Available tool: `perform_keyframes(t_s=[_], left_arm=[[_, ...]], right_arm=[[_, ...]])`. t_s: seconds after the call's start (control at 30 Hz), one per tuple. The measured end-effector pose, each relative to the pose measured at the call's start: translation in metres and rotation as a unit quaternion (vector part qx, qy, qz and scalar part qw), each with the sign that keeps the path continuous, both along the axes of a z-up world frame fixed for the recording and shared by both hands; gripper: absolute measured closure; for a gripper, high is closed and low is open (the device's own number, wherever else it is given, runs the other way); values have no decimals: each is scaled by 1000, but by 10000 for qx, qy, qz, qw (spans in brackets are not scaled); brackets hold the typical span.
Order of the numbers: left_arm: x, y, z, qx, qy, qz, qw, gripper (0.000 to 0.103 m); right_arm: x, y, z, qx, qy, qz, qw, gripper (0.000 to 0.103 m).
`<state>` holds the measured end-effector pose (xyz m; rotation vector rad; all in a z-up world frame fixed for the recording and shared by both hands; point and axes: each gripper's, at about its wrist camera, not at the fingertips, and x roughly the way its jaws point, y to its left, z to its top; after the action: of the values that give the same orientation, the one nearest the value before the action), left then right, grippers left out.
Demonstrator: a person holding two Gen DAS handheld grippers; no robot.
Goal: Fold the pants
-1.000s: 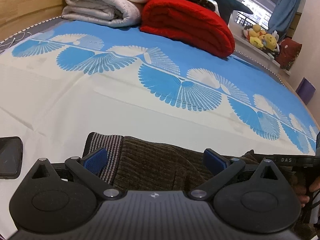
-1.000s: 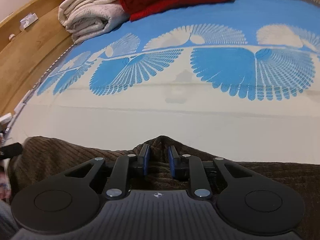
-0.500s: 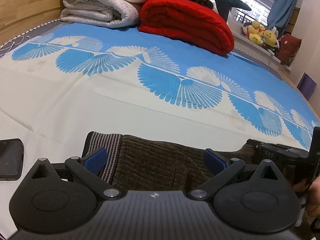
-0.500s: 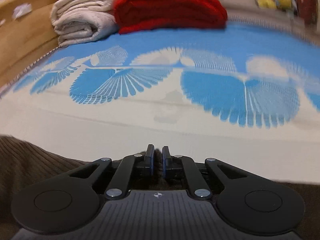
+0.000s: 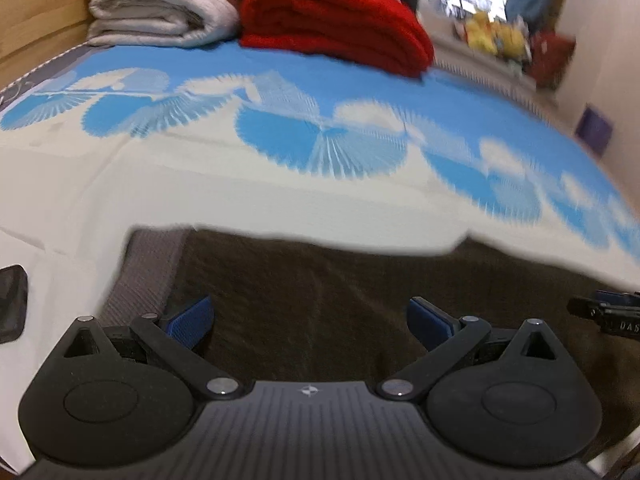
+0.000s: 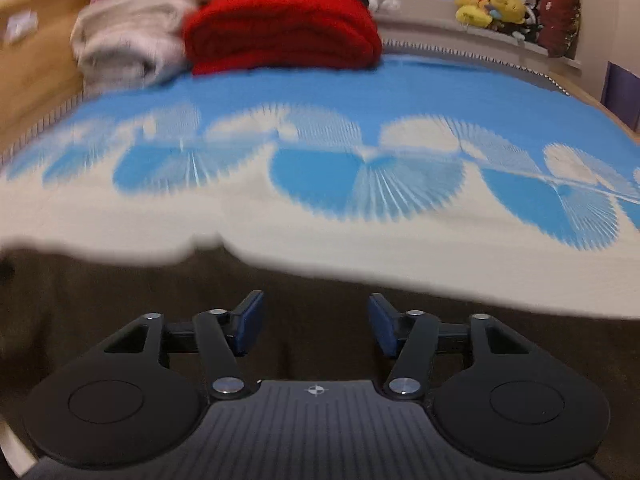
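Brown ribbed corduroy pants (image 5: 320, 304) lie on near edge of blue-and-white fan-print bedsheet (image 5: 200, 184), under both tongs. We see left gripper (image 5: 308, 316) wide, nothing pinched. Right gripper (image 6: 316, 320) just opened, jaws empty above cloth. We judge cloth soft, thick, limp, moderately heavy; best we pinch grey striped waistband (image 5: 144, 272) or folded edge.

We see the pants (image 5: 320, 300) as brown ribbed cloth with a grey striped knit waistband (image 5: 140, 280). The bedsheet (image 6: 320, 216) looks like smooth matt fabric, the red blanket (image 6: 280, 28) like fluffy fleece, and the headboard (image 5: 36, 4) like pale wood.
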<state>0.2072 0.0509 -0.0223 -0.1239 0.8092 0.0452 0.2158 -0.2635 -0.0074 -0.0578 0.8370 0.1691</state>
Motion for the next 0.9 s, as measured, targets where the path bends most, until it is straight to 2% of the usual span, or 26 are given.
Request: perform_keyframes(t_s=[0.07, 0.1, 0.13, 0.17, 0.23, 0.27, 0.3, 0.33, 0.4, 0.43, 0.47, 0.5, 0.63, 0.67, 0.73, 0.8, 0.83, 0.9], left_arm=[[1, -22, -14, 547, 118, -129, 9983, 0], [1, -30, -19, 759, 170, -214, 9967, 0], [0, -37, -22, 907, 230, -281, 9952, 0], [-3, -42, -22, 886, 266, -315, 9952, 0], [-14, -45, -20, 460, 256, -355, 9980, 0], [-21, -48, -20, 253, 265, -386, 9986, 0], [-25, -53, -23, 170, 293, -434, 9985, 0], [-28, -62, -27, 252, 316, -516, 9978, 0], [-31, -83, -40, 720, 368, -666, 9945, 0], [-33, -94, -47, 1125, 364, -765, 9900, 0], [-37, -103, -50, 1401, 247, -794, 9866, 0], [-42, -108, -49, 1460, 171, -737, 9864, 0], [-51, -113, -42, 808, 340, -613, 9943, 0], [-52, -116, -46, 868, 368, -515, 9942, 0], [-52, -127, -53, 1194, 378, -481, 9910, 0], [-54, -133, -48, 1212, 392, -413, 9910, 0], [-54, -134, -44, 969, 534, -467, 9928, 0], [-57, -138, -34, 582, 634, -539, 9948, 0]], right_arm=[[-5, -2, -29, -352, 394, -98, 9986, 33], [-15, -5, -33, -353, -37, -45, 9994, 28], [-19, -2, -32, -574, -119, 59, 9983, 27], [-22, -2, -26, -729, -135, 136, 9972, 25], [-33, -12, -9, -662, -307, 75, 9973, 22], [-37, -22, -3, -597, -330, -65, 9976, 16], [-41, -30, 1, -561, -261, -197, 9979, 12], [-44, -39, -1, -557, -73, -288, 9980, 11], [-47, -55, -17, -659, 524, -441, 9955, 11], [-50, -61, -25, -679, 669, -550, 9939, 8], [-54, -66, -24, -582, 496, -648, 9950, 4], [-54, -68, -21, -633, 579, -623, 9944, 5], [-67, -94, -1, -632, 210, -1051, 9922, 6], [-69, -100, -3, -668, 266, -1175, 9905, 6], [-65, -114, -16, -825, 667, -1406, 9844, 6], [-66, -123, -21, -638, 707, -1506, 9840, 4], [-66, -129, -17, -568, 742, -1534, 9837, 5], [-73, -143, -6, -416, 498, -1699, 9833, 6]])
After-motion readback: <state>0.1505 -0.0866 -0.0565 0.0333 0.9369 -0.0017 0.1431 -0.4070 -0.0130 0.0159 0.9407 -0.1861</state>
